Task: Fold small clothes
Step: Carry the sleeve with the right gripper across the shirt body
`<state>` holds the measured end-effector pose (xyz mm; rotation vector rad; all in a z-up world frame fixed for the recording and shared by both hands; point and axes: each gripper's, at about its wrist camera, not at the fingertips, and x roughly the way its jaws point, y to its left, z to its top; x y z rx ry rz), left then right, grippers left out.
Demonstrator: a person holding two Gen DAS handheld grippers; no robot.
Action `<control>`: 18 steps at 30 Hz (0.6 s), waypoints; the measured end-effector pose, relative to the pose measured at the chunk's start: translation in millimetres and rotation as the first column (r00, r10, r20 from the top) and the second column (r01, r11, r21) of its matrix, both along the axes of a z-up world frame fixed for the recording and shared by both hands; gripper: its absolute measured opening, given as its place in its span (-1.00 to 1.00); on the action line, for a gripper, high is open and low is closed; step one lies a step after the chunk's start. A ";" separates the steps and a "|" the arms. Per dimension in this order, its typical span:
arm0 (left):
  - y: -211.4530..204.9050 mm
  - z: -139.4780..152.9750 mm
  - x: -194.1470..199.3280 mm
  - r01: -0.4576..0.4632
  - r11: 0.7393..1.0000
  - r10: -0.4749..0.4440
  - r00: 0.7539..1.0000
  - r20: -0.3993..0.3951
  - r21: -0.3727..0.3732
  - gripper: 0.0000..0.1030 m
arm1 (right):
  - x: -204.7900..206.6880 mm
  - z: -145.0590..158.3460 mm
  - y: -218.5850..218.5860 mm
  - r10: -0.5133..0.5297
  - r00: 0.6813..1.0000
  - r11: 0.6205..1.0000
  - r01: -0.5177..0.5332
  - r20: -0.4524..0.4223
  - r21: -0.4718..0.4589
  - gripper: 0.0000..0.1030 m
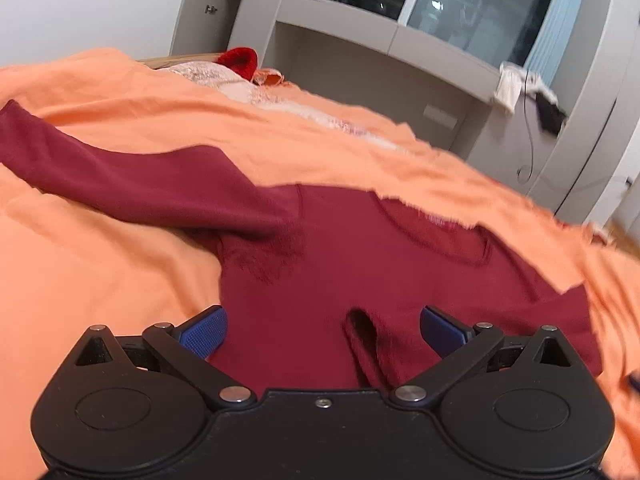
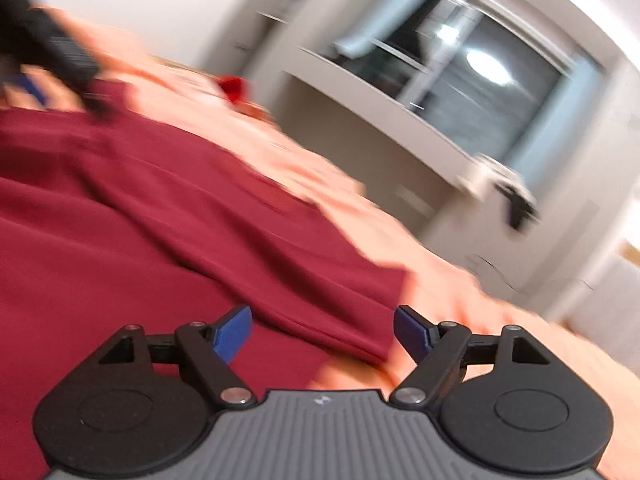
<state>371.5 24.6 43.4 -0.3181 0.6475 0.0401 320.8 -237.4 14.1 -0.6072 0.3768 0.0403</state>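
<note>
Across the orange bedcover (image 1: pixel 100 272) lies the maroon top (image 1: pixel 320 264), spread flat so its sleeve (image 1: pixel 120 176) can be folded in; left gripper (image 1: pixel 322 330) hangs spread over its hem, pinching nothing; right gripper (image 2: pixel 322 332) gapes empty beside its edge.

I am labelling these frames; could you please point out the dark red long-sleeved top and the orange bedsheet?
dark red long-sleeved top (image 1: pixel 340 264): left wrist view, chest.
orange bedsheet (image 1: pixel 92 264): left wrist view, bare stretch left of the top.
</note>
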 end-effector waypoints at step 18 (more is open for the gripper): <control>-32.8 -22.7 4.3 0.053 0.970 -0.033 0.996 -0.086 0.237 0.99 | 48.1 -35.2 -32.7 -0.023 0.999 0.983 0.014 -0.047 -0.181 -0.89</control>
